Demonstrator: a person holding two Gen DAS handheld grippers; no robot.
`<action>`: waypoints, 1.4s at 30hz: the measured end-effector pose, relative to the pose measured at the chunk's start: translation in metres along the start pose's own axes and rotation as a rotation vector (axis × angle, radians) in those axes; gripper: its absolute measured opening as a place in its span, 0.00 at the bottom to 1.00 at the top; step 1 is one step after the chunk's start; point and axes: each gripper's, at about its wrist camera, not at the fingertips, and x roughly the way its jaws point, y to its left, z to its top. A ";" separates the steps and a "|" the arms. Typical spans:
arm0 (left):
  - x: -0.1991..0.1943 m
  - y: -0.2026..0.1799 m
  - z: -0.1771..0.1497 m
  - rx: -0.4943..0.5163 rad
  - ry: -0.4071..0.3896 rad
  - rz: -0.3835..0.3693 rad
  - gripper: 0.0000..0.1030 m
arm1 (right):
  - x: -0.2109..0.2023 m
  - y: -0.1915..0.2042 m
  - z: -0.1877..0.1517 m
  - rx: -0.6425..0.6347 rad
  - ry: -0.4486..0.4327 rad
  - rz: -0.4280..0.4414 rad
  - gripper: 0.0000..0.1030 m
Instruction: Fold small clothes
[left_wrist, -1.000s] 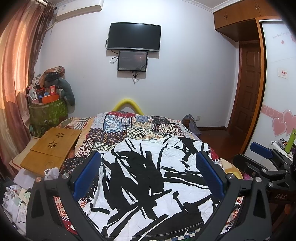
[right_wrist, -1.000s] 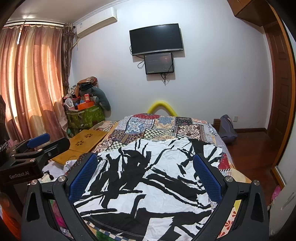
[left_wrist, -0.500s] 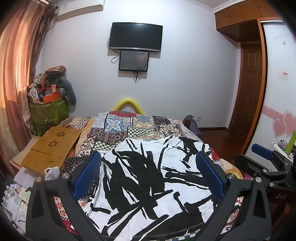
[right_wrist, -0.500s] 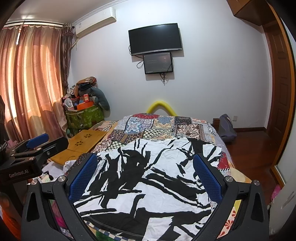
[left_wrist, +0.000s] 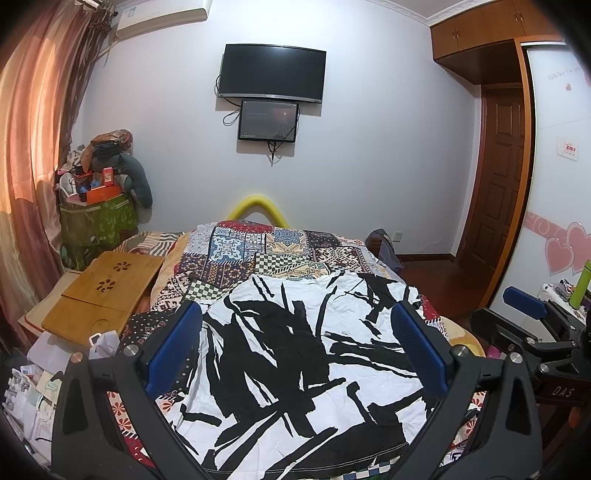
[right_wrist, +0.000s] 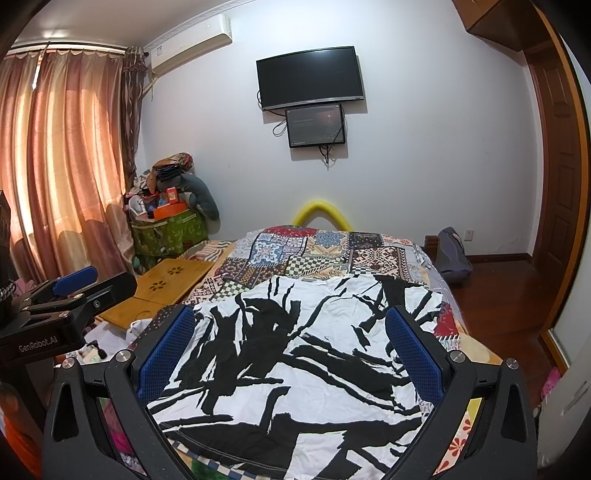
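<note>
Black-and-white garment lies spread flat on the patchwork bedspread, likely light, soft and limp; its near hem corners look best to pinch. Left gripper and right gripper hover spread, empty.

A bed is carrying a patchwork quilt, and a black-and-white garment is lying spread flat across the quilt's near half.

B&W print shirt, spread flat, unfolded, on bed
</note>
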 end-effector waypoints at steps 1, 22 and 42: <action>0.000 0.000 0.000 0.000 0.001 0.000 1.00 | 0.000 -0.001 -0.001 0.000 0.000 -0.001 1.00; 0.006 0.001 -0.001 -0.003 0.007 0.005 1.00 | 0.004 -0.006 -0.005 0.001 0.005 -0.004 1.00; 0.151 0.115 0.014 -0.057 0.159 0.222 1.00 | 0.132 -0.019 0.016 -0.093 0.130 -0.013 0.99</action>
